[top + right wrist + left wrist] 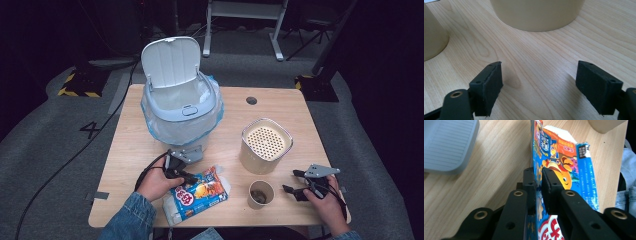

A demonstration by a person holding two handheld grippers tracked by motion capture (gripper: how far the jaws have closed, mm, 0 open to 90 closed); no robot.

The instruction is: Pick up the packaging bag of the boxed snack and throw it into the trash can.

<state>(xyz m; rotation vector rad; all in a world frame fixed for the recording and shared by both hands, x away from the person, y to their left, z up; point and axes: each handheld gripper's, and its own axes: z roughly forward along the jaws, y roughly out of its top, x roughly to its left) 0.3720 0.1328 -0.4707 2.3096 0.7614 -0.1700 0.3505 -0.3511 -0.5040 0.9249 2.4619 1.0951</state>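
Note:
A flattened blue snack carton (197, 195) with a cartoon print lies at the table's front edge, left of the middle. My left gripper (184, 175) is shut on its upper edge; in the left gripper view the two black pads (549, 185) pinch the thin blue card (571, 170) between them. At the front right my right gripper (296, 182) rests low over the wood, open, with nothing but bare tabletop between its jaws (539, 75).
A white bin (182, 107) with a blue liner and raised lid stands at the back left; its grey pedal (449, 145) is near my left gripper. A beige perforated-top canister (266, 145) and a paper cup (261, 194) stand between the grippers.

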